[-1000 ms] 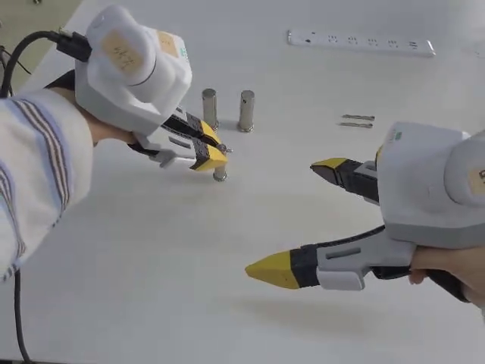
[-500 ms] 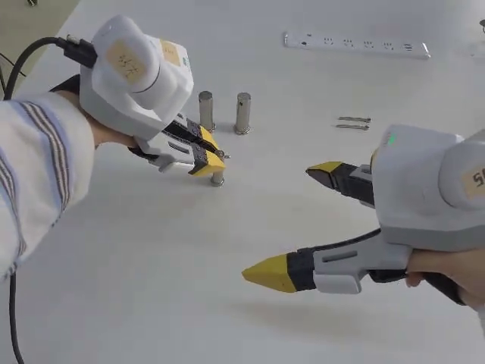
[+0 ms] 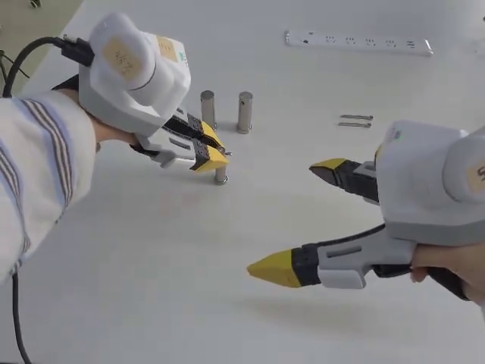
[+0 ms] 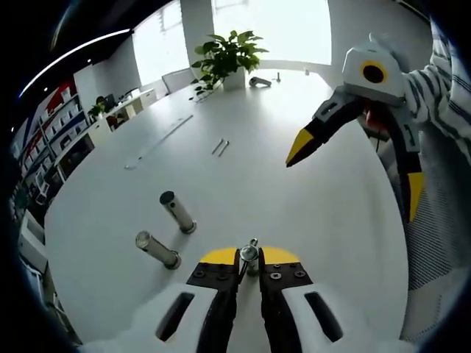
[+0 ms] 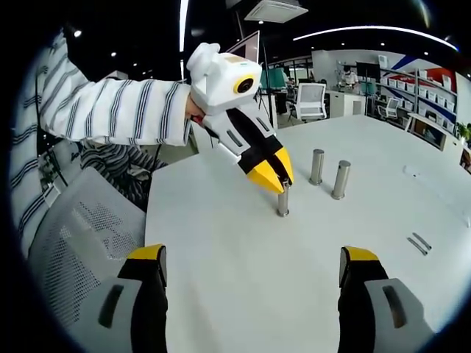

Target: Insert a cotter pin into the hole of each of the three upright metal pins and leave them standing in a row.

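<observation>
Cotter pin [image 3: 226, 152]: at near pin [image 3: 220, 177] top, left of centre.
Left gripper [image 3: 218, 155]: jaws pinching the cotter pin.
Right gripper [image 3: 282, 218]: jaws spread wide, near right.
Far pins [image 3: 208, 108]: two, upright, side by side.

A: Where do the metal pins stand on the tabletop [image 3: 151, 265]?

B: Back-left pin [image 3: 208, 108] and back-right pin [image 3: 245, 111] stand side by side. The front pin [image 3: 220, 176] stands before them, toward the near edge.

A: And the grippers?

B: The left gripper [image 3: 214, 154] reaches in from the left edge. Its tips are at the front pin's top, with a cotter pin [image 3: 226, 152] between them. The right gripper [image 3: 286, 218] hangs right of the front pin, apart from it.

A: Farther out?

B: Two loose cotter pins [image 3: 356, 120] lie right of the back pins. The power strip [image 3: 360, 42] lies behind these, toward the far edge.
</observation>
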Demonstrator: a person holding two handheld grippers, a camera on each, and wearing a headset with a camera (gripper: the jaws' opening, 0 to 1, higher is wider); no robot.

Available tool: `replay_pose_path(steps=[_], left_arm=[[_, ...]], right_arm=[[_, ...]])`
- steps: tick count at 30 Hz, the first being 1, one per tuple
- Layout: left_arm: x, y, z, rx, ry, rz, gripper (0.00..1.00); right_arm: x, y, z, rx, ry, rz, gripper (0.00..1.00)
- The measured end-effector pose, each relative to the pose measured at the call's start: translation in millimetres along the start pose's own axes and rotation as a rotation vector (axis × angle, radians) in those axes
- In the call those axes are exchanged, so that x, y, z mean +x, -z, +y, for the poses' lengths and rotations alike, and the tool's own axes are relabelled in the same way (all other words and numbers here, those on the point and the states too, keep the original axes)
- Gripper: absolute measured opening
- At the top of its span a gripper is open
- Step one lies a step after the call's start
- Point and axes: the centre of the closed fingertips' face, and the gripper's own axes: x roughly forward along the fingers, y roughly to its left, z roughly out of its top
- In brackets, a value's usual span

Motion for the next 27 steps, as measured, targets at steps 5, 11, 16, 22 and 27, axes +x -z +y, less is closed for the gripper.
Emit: replay_pose_path(steps=[5,11,16,22,27], left_arm=[[-1.3,-4.7,0.5,-0.016,0.000,-0.021,0.13],[-4.8,-5.6,-1.3,-0.032,0.000,-0.028,0.23],[-10.2,-7.8,-3.8,-0.032,0.001,-0.040,0.33],[-18.1,-10.6,-5.1,-0.056,-0.010,-0.058,0.39],[-26.0,-13.2,2.3,-0.088,-0.044,-0.082,0.41]], right_arm=[[-0.1,-0.4,-0.4,0.000,0.000,-0.004,0.96],[-1.5,-3.3,-0.7,0.001,0.005,-0.015,0.97],[-3.5,-5.1,-1.7,0.004,0.013,-0.022,0.97],[-8.9,-7.9,-3.2,0.006,0.026,-0.033,0.98],[-14.7,-9.3,-2.1,0.014,0.034,-0.044,0.98]])
